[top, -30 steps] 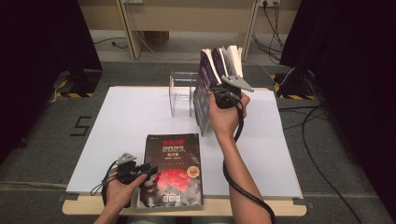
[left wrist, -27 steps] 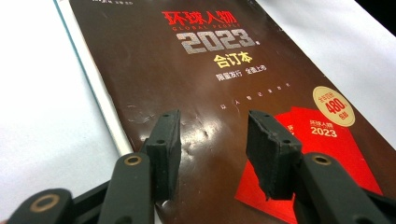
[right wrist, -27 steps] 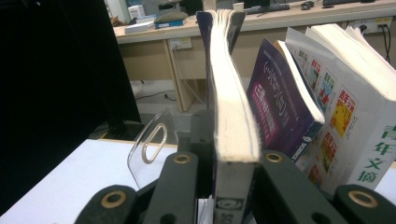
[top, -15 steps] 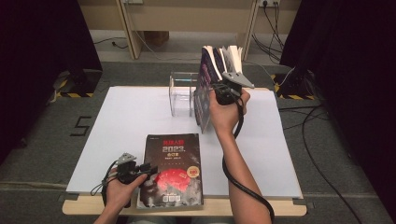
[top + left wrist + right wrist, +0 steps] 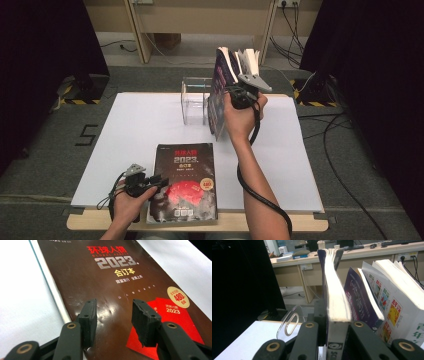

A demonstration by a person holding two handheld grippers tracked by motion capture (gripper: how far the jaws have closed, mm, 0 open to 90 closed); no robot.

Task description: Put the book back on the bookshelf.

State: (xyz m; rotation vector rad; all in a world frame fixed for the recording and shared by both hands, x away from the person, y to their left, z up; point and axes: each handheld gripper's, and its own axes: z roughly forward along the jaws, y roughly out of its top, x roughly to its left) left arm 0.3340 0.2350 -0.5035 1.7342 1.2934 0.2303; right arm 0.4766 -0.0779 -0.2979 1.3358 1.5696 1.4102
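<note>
a: what is the right gripper (image 5: 239, 95) doing?

b: it is gripping a thick purple book (image 5: 335, 307) by its edge, jaws clamped on it, holding it upright at the far side of the white table (image 5: 140, 125). in the right gripper view the book's pages are standing between the two black jaws.

a: and what is sitting around that book?

b: a clear acrylic rack (image 5: 195, 100) is standing just to its left, and more books (image 5: 392, 295) are leaning just to its right.

a: where is the left gripper (image 5: 150, 182) resting?

b: at the near edge of the table, by the near left corner of a dark magazine (image 5: 120, 290) that is lying flat. its jaws are standing apart over the cover, with nothing pinched between them.

a: are the two grippers close together?

b: no, they are sitting well apart, one near, one far.
</note>
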